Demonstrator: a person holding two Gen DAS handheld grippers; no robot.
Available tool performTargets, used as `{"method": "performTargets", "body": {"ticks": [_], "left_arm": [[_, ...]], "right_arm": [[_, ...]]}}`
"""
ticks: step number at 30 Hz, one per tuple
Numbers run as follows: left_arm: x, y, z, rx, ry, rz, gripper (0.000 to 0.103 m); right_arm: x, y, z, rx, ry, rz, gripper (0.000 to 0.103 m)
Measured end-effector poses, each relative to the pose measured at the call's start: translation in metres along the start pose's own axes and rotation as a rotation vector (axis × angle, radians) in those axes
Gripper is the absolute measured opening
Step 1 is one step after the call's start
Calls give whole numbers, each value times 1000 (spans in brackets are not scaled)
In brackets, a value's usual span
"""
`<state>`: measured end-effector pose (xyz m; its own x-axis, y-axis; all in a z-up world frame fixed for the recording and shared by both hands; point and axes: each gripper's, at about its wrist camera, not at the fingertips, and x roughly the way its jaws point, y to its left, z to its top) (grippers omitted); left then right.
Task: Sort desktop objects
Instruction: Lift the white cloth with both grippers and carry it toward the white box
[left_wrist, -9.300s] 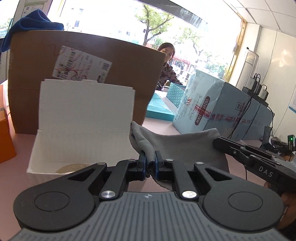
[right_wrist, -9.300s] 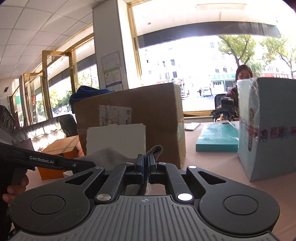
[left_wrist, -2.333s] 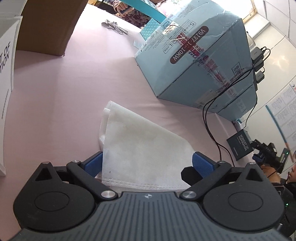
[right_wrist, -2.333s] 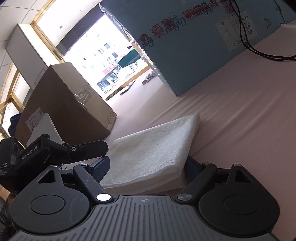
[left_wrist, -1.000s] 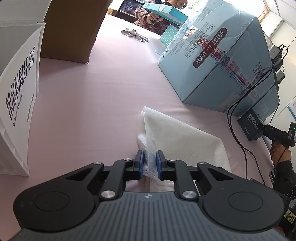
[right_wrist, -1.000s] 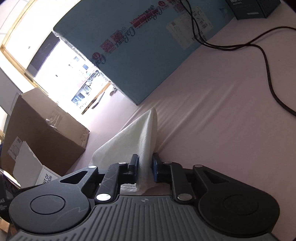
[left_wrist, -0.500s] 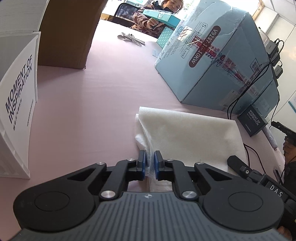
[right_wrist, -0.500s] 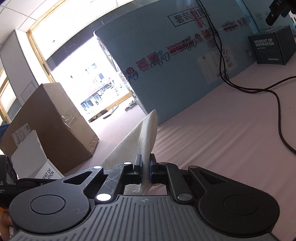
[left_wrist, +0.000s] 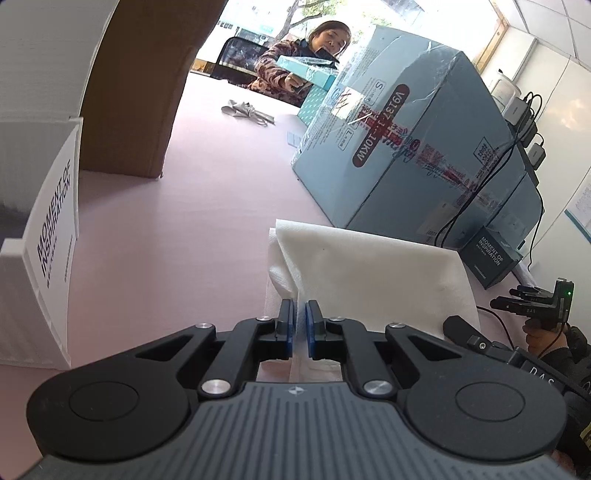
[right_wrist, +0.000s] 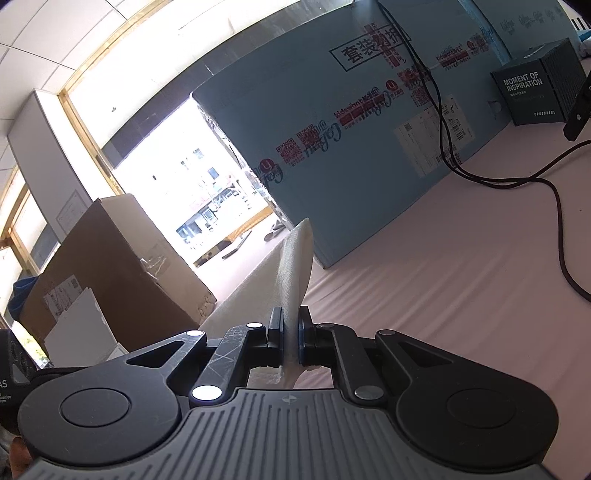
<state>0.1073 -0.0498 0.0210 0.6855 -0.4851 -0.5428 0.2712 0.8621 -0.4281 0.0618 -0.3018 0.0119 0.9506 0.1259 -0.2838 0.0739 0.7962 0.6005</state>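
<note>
A white non-woven cloth (left_wrist: 369, 273) is lifted off the pink table (left_wrist: 177, 236), stretched between both grippers. My left gripper (left_wrist: 300, 317) is shut on its near left edge, the fabric pinched between the blue pads. In the right wrist view the same white cloth (right_wrist: 291, 266) rises as a thin upright sheet from my right gripper (right_wrist: 291, 332), which is shut on its other edge. The right gripper's black tip (left_wrist: 465, 332) shows at the cloth's right corner in the left wrist view.
A white open box (left_wrist: 48, 236) printed "MOMENT OF INSPIRATION" stands left, a brown carton (left_wrist: 140, 85) behind it. A large blue carton (left_wrist: 413, 147) with black cables (right_wrist: 554, 206) and a small dark box (left_wrist: 487, 258) stand right. A person (left_wrist: 306, 59) sits at the far side; another hand-held gripper (left_wrist: 535, 299) is at right.
Both grippers closed on the white cloth about a second ago and have lifted it; it now hangs spread and taut between them, higher off the table than before.
</note>
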Motion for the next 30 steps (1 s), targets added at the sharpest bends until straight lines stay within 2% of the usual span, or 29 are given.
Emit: {"method": "performTargets", "body": {"ticks": [5, 9, 14, 18, 23, 28, 30], "left_arm": [[-14, -11, 1, 52, -53, 2, 6], [-23, -12, 6, 44, -74, 0, 6], [-45, -12, 15, 18, -106, -6, 6], [-79, -10, 24, -3, -163, -23, 6], [-135, 4, 34, -19, -245, -34, 5], [-194, 26, 41, 38, -308, -3, 6], [-219, 39, 45, 61, -333, 33, 6]], "right_arm": [[-7, 2, 3, 0, -46, 38, 7], [-9, 5, 5, -5, -52, 52, 7], [-19, 16, 10, 60, -64, 95, 7], [-38, 50, 13, 13, -116, 167, 7], [-43, 98, 18, -16, -101, 243, 7], [-40, 147, 18, -44, -78, 303, 7], [-32, 167, 14, -50, -51, 329, 7]]}}
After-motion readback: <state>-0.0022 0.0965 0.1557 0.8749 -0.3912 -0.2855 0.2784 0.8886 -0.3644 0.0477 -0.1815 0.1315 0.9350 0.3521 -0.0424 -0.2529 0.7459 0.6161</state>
